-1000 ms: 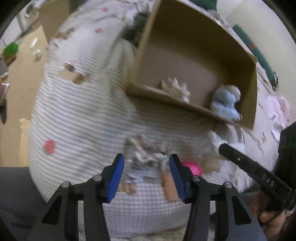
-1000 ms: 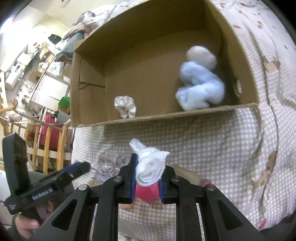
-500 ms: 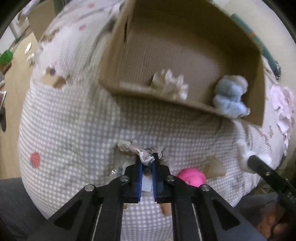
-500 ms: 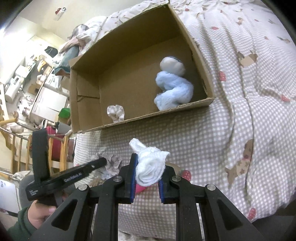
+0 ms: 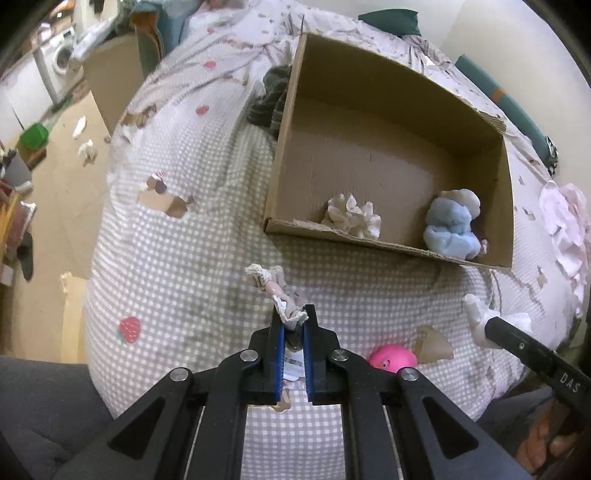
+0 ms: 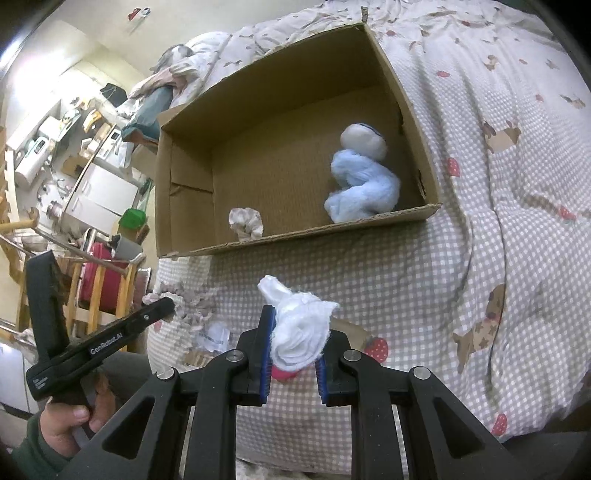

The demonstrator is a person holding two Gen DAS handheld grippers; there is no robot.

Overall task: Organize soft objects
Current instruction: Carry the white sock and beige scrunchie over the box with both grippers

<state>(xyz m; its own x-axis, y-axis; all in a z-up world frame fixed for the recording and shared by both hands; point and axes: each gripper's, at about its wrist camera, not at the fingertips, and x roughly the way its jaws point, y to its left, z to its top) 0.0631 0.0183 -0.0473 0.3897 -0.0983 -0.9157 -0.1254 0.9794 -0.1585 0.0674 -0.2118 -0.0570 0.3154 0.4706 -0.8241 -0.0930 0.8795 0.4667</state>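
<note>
Bed [image 5: 177, 236]: fills most of both views, covered in grey-and-white checked quilt with strawberry and animal prints.
Floor [image 5: 62, 170]: pale tan, at 9 o'clock in left wrist view, scattered with white scraps.
Washing machine [image 5: 61, 61]: white, at 10 o'clock, against far wall.
Wall [image 6: 107, 33]: cream, plain, at 11 o'clock in right wrist view.
Cabinets [image 6: 99, 195]: white, cluttered on top, at 9 o'clock.
Wooden rack [image 6: 88, 288]: beside bed, at 8 o'clock.
Light: soft, indoor, even.
</note>
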